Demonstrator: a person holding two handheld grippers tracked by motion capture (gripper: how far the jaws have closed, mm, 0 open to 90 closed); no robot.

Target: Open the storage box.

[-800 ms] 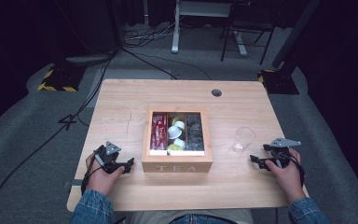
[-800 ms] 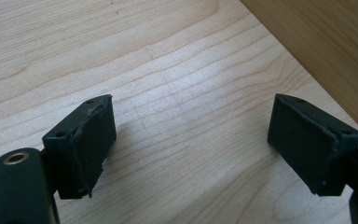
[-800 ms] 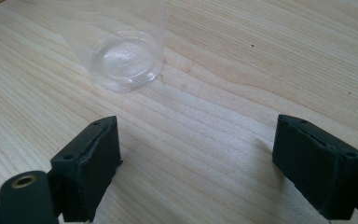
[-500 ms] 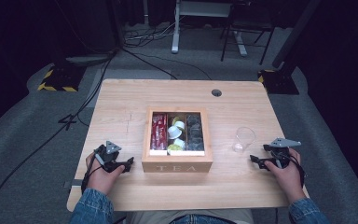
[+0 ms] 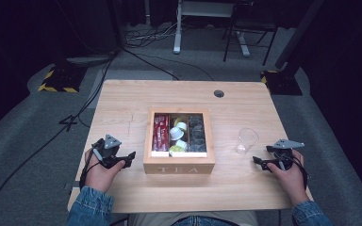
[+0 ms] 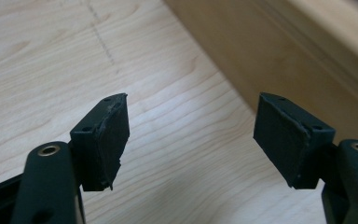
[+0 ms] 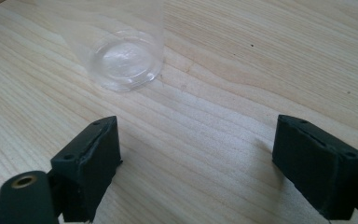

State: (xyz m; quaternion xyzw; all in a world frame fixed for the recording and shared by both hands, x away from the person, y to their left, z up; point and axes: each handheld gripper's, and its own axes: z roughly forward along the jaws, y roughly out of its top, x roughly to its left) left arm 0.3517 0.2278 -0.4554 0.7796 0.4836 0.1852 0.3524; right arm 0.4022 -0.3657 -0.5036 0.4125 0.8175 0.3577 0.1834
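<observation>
Right gripper (image 5: 260, 162) rests low on the counter (image 5: 122, 101) in your right hand, jaws spread wide, nothing between them. A clear plastic cup (image 5: 246, 140) stands upright just ahead of it, slightly toward its left jaw, apart from both pads. Left gripper (image 5: 125, 159) lies low as well, jaws spread and empty, with the side wall of the wooden tea box (image 5: 179, 168) just off its right jaw, not touching.

Risk, cup: it looks light and empty, so if you drive the right gripper forward off-centre, one pad will likely strike the wall first and tip or skate the cup away. Closing hard could buckle the thin wall.

Risk, box: if you swing the left gripper inward at this height, its jaw could knock the box and shift it.

Writing: "TEA" is readable on the box front facing you. The red packets (image 5: 160, 133) in its left compartment carry print too small to read.
</observation>
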